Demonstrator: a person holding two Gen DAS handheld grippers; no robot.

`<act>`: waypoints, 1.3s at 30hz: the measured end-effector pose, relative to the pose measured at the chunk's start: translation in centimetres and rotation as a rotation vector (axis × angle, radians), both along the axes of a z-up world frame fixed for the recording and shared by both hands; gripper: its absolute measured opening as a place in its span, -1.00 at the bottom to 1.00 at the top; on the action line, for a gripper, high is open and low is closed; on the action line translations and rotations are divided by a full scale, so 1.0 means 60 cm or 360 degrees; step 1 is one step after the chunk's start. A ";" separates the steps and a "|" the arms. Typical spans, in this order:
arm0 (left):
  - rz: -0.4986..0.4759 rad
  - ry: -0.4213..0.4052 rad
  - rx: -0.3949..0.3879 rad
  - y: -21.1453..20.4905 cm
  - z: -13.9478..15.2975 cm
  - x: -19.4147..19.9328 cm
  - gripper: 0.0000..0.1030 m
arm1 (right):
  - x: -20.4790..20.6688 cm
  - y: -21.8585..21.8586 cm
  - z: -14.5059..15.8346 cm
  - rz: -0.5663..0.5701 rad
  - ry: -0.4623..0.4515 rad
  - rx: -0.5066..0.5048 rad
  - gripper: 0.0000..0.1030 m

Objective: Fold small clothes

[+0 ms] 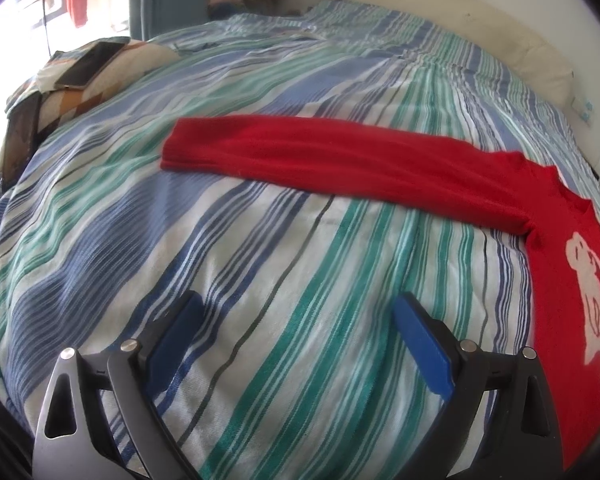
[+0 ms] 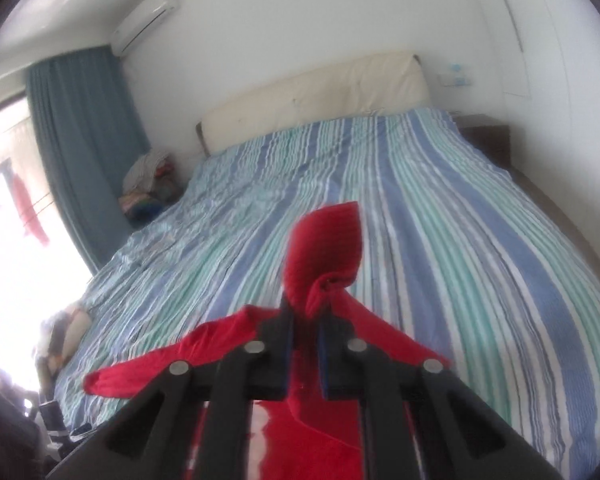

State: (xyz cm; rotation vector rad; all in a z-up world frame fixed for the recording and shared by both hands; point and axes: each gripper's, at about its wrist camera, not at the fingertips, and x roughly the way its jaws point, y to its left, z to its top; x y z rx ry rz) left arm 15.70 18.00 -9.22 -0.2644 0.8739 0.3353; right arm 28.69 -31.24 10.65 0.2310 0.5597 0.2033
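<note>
A small red sweater (image 1: 380, 164) with a white animal print (image 1: 592, 300) lies on the striped bed cover (image 1: 260, 260). One sleeve stretches flat to the left across the bed. My left gripper (image 1: 298, 308) is open and empty, low over the cover, in front of that sleeve. In the right wrist view, my right gripper (image 2: 306, 316) is shut on a bunch of the red sweater (image 2: 324, 248) and holds it lifted above the bed; the cloth sticks up past the fingertips and hangs down under the gripper.
A patterned pillow (image 1: 96, 84) with a phone (image 1: 90, 64) on it lies at the bed's left edge. A cream headboard (image 2: 316, 88) stands against the white wall. A pile of clothes (image 2: 152, 188) sits by the blue curtain (image 2: 84, 136).
</note>
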 end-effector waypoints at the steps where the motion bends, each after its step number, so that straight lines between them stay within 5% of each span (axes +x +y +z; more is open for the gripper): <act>1: -0.0002 0.0001 0.0006 0.000 0.000 0.000 0.88 | 0.014 0.047 -0.011 0.0057 0.0011 -0.0066 -0.80; 4: -0.0006 0.0003 0.0010 -0.001 -0.001 0.000 0.88 | 0.058 0.159 -0.071 0.0240 0.0124 -0.0118 -0.71; 6: -0.0005 0.0000 -0.0003 0.000 0.001 0.000 0.88 | 0.098 0.198 -0.133 0.0426 0.0374 0.0072 0.15; 7: -0.0006 -0.0001 -0.0012 0.002 0.001 0.000 0.88 | 0.101 0.198 -0.162 0.0487 0.0443 0.0226 0.27; 9: -0.0006 0.0001 -0.0034 0.003 0.003 0.001 0.88 | 0.085 0.180 -0.195 0.0517 0.0441 0.0453 0.27; 12: 0.0003 0.0010 -0.0062 0.005 0.001 0.006 0.88 | 0.058 0.142 -0.219 0.0451 0.0443 0.0541 0.33; 15: 0.0004 0.0018 -0.0070 0.001 0.001 0.009 0.88 | 0.021 0.081 -0.237 0.0295 0.0442 0.0417 0.42; 25: -0.0060 0.0039 0.0023 -0.027 -0.007 0.004 0.91 | -0.152 -0.149 -0.329 -0.0285 0.0417 -0.0375 0.43; 31: -0.0073 0.0067 0.0063 -0.033 -0.013 0.009 0.96 | -0.191 -0.214 -0.358 -0.0476 0.0427 -0.0223 0.60; 33: -0.0084 0.0076 0.0069 -0.035 -0.014 0.010 0.98 | -0.196 -0.212 -0.367 -0.0484 0.0406 -0.0230 0.77; 39: -0.0102 0.0111 0.0110 -0.043 -0.021 0.011 0.99 | -0.193 -0.208 -0.380 -0.0474 0.0409 -0.0234 0.87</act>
